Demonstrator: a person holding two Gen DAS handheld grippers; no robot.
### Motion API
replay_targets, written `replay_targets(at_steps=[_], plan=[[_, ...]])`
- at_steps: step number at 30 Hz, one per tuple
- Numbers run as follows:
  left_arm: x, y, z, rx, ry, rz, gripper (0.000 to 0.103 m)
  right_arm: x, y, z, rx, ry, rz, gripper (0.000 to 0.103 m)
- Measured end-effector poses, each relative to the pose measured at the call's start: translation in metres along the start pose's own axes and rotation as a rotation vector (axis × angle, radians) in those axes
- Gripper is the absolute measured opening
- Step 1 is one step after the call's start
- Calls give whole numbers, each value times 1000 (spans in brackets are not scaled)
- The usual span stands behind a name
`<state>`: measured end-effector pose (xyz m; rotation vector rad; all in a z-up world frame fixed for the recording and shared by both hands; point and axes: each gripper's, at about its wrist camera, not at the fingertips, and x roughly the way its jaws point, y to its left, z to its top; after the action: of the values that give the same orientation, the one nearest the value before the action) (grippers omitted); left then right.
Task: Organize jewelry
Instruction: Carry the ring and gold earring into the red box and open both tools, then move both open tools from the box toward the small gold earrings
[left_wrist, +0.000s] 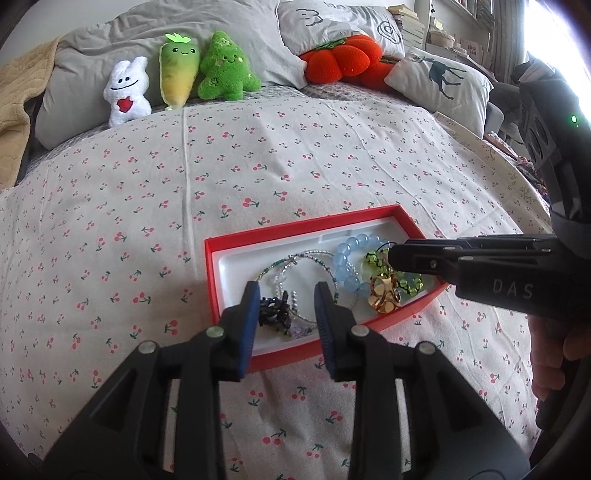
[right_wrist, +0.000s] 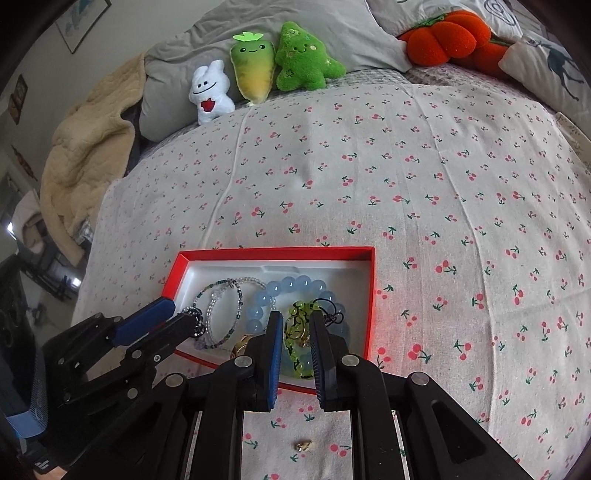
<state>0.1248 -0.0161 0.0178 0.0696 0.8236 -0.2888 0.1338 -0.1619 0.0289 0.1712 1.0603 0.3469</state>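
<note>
Bed (right_wrist: 424, 177): soft cherry-print sheet.
Red box (right_wrist: 371, 295) at 6 o'clock, light, stiff rim.
Blue bead bracelet (right_wrist: 295, 286) mid-box: smooth, slippery; grip across beads.
Green bead bracelet (right_wrist: 295, 326) at 3 o'clock of blue: light, between right hand-held gripper (right_wrist: 296, 343) pads, narrow gap, contact unclear.
Left hand-held gripper (left_wrist: 284, 306) half open, empty, over black charm (left_wrist: 273, 308).
Gold earring (right_wrist: 304, 446) loose on sheet: tiny, fiddly.

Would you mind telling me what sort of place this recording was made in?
Most likely a bedroom: the red jewelry box sits on a bed covered with a cherry-print sheet, with grey pillows and plush toys lined up at its head, and stacked books beyond.
</note>
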Motion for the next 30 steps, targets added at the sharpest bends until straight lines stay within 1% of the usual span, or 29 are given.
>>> replay_targets(at_steps=[1, 2, 4, 7, 8, 11, 13, 15, 16, 18, 19, 20, 22, 26, 30], plan=[[-2, 0, 0, -2, -4, 1, 45, -1, 0, 0, -1, 1, 3, 15], [-4, 1, 1, -5, -7, 4, 47, -2, 0, 0, -2, 4, 6, 16], [-8, 2, 1, -14, -10, 10, 55, -5, 1, -1, -4, 9, 12, 16], [-16, 4, 0, -21, -15, 20, 64, -12, 1, -3, -12, 9, 16, 17], [-19, 4, 0, -23, -15, 27, 65, -15, 1, -4, -14, 9, 17, 17], [-28, 2, -4, -28, -9, 56, 74, -25, 0, -9, -24, 9, 18, 18], [-32, 1, -9, -30, 4, 84, 83, -32, 0, -12, -36, 9, 17, 19], [-35, -1, -14, -27, 28, 112, 85, -38, 0, -17, -50, 9, 11, 22], [-36, -2, -18, -27, 47, 130, 85, -41, 0, -20, -58, 10, 9, 25], [-36, -4, -26, -33, 84, 153, 86, -46, 1, -27, -74, 15, 5, 35], [-36, -4, -31, -39, 104, 161, 86, -48, 2, -31, -81, 17, 1, 58], [-36, -4, -35, -49, 123, 167, 86, -50, 2, -35, -88, 12, -6, 76], [-37, -5, -44, -63, 156, 164, 86, -55, 4, -43, -113, 6, -19, 77], [-38, -7, -58, -73, 200, 152, 86, -59, 3, -59, -137, 29, -44, 78], [-36, -9, -73, -81, 258, 148, 86, -57, -4, -79, -113, 100, -65, 79]])
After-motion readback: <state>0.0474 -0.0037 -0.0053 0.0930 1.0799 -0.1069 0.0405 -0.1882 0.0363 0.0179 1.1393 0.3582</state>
